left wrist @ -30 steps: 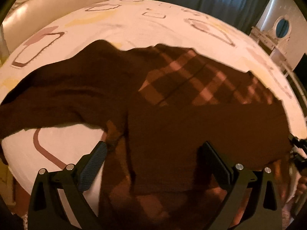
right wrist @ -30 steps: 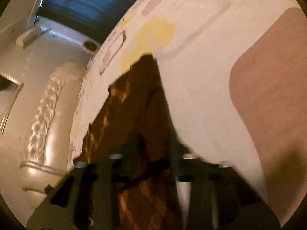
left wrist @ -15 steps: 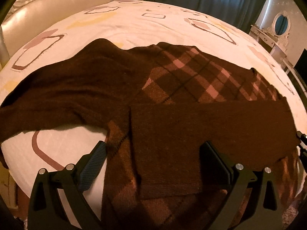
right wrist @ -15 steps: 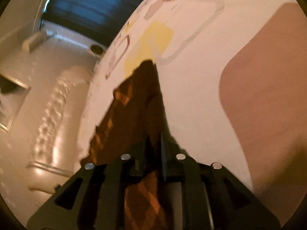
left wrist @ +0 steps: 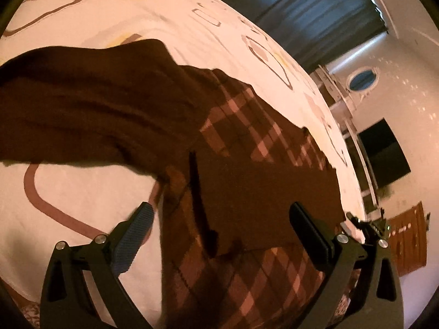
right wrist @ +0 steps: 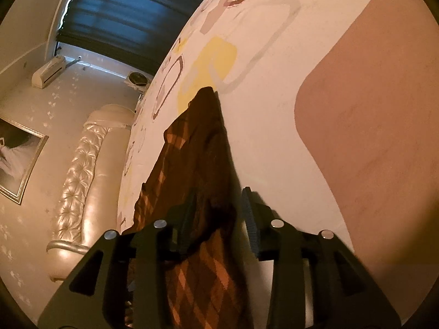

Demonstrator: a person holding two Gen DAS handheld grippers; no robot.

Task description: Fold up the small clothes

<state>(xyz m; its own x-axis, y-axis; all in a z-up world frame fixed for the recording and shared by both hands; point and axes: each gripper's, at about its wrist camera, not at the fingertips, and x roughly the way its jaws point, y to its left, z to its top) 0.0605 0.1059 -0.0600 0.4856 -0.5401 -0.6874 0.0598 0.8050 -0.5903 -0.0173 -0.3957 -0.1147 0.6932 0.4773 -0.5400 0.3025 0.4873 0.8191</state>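
The bed with its cream sheet printed in brown and yellow outlines [left wrist: 82, 197] carries the dark brown knitted sweater with a checked front [left wrist: 247, 142], which lies spread flat across it. One plain brown sleeve [left wrist: 263, 200] is already folded over the checked body, and the other sleeve [left wrist: 68, 109] lies stretched out to the left side. I judge that the first sleeve fold is just finished and the second sleeve is the next one; this asks the left hand to go to the far sleeve end and take it.

The left gripper [left wrist: 219, 213] hangs over the sweater with its jaws wide apart and nothing between the pads. The right gripper [right wrist: 219, 213] has just been opening; the sweater edge is between its jaws, but the pads no longer press it.

Only the left view shows the whole sweater and both sleeves. Only the right view shows the released edge near the sheet, and also the padded cream headboard [right wrist: 82, 170].
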